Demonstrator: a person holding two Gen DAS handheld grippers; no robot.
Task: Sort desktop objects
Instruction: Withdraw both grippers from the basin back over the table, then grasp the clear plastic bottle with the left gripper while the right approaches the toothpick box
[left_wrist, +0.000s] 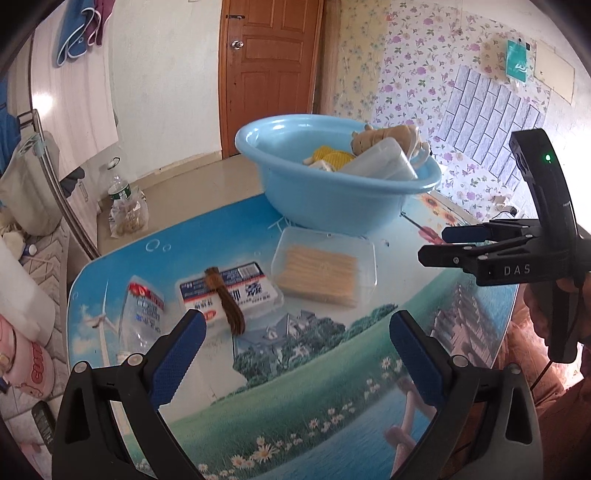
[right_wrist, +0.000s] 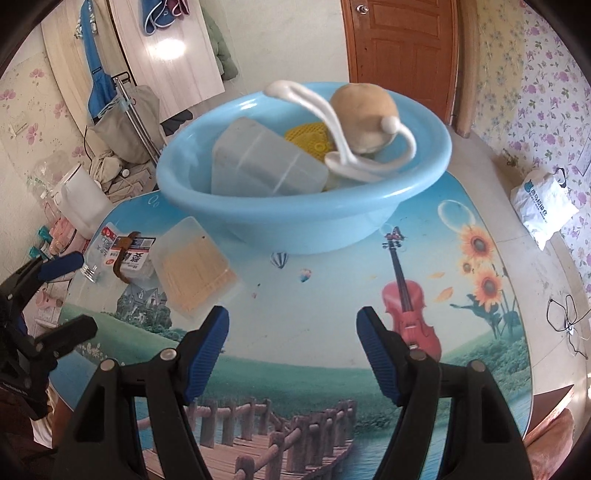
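Left wrist view: my left tool (left_wrist: 297, 345) gapes empty; nearer me than the blue basin (left_wrist: 332, 192) lie a toothpick box (left_wrist: 325, 271) and labelled pack (left_wrist: 229, 291); my right tool (left_wrist: 448, 245) reads "DAS".

Right wrist view: my right tool (right_wrist: 291, 349) gapes empty before the basin (right_wrist: 303, 218), which holds a plush toy (right_wrist: 364, 116).

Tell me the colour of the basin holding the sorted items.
Light blue; the basin shows best in the right wrist view.

Left claw (left_wrist: 297, 334) and right claw (right_wrist: 291, 325) both agape, empty, side by side.
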